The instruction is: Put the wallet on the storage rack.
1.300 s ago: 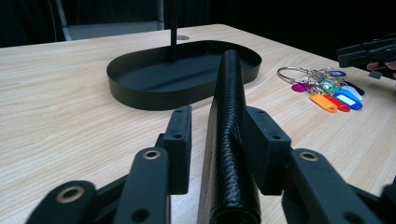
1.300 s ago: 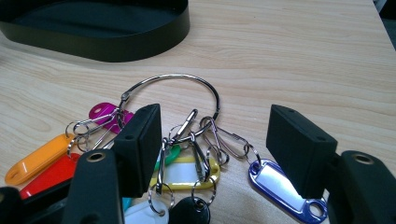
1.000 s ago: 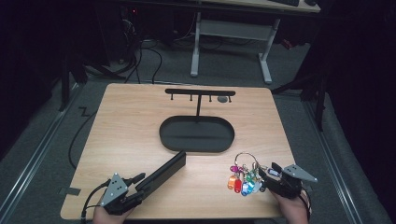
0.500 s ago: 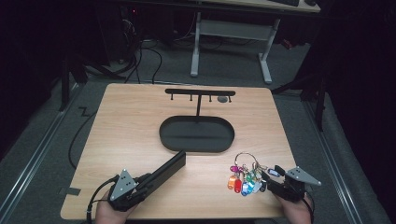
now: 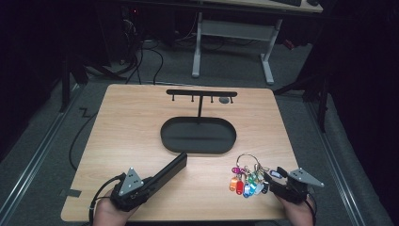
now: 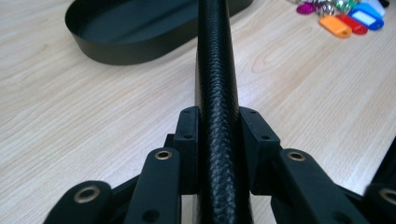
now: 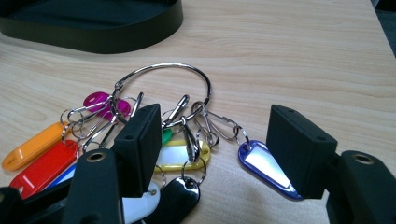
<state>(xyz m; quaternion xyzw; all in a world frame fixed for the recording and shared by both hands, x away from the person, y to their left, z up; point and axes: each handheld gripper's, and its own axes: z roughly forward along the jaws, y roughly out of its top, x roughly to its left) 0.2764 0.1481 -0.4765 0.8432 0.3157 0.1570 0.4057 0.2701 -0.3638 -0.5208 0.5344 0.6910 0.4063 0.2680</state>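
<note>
Desk [image 5: 141, 122] of pale wood is carrying everything in the high view. At its centre a black oval tray [image 5: 198, 136] is sitting, and a black stand with a hooked crossbar [image 5: 201, 93] is rising at the tray's 12 o'clock edge.

At about 7 o'clock from the tray, the left hand-held gripper [image 5: 151, 182] is clamping a long black case with a pebbled leather-like skin [image 5: 170, 168]. Its jaws have just been closing, and the case is lying between them. In the left gripper view the case [image 6: 215, 84] is running straight up the middle, both pads are pressing on its flanks, and its far end is reaching toward the tray's wall [image 6: 140, 46]. In the high view the case is pointing toward 1 o'clock, its far tip sitting just beside the tray's rim.

At about 4 o'clock from the tray, a bunch of coloured key tags on a large metal ring [image 5: 248, 176] is lying on the desk. The right hand-held gripper [image 5: 269, 179] is sitting at the bunch's 3 o'clock side with its jaws apart. In the right gripper view one jaw is standing over the snap hooks in the middle of the bunch [image 7: 182, 126] and the other beside a blue tag [image 7: 261, 165]; neither pad is pressing on anything.
</note>
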